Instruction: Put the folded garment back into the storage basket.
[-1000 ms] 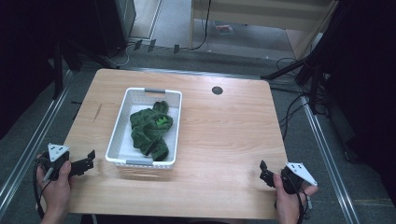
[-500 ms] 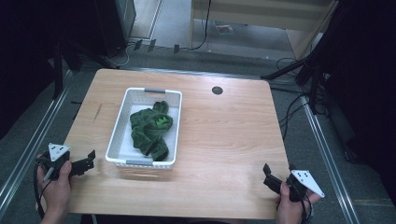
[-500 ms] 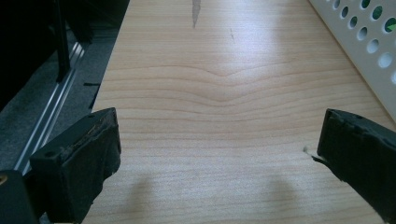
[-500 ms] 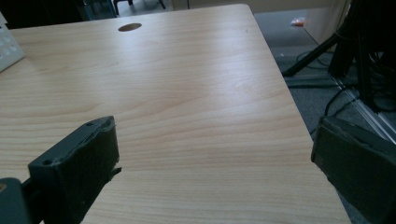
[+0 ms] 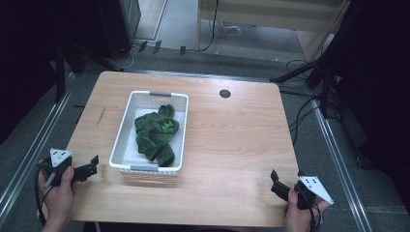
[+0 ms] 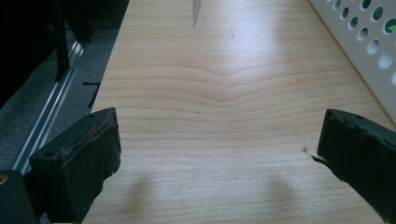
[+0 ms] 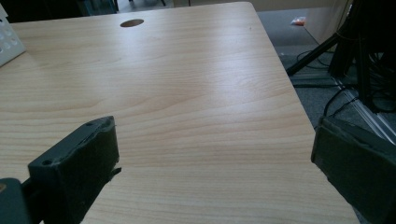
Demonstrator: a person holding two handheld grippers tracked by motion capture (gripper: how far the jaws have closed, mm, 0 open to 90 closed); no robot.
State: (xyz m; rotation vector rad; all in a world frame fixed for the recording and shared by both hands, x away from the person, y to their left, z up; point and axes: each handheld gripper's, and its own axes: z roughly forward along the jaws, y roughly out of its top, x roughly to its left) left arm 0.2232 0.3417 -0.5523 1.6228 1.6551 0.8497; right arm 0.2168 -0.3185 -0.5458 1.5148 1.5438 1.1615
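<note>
A grey three-cornered plate with dark dots is carried on top of the left gripper (image 5: 87, 168), and the same on the right gripper (image 5: 276, 182). Black bodies and thick, square-ended black jaws with scuffed, worn pads are seen. A dark cable is trailed from each. Bare hands are shown.

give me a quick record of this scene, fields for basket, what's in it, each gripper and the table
basket: white basket with holes, left of the table's middle
contents: crumpled green cloth lying inside
left gripper: left gripper open, holding nothing, just left of the basket's near corner
right gripper: right gripper open, holding nothing, at the table's near right corner
table: wooden table with a round hole near its far edge
</note>
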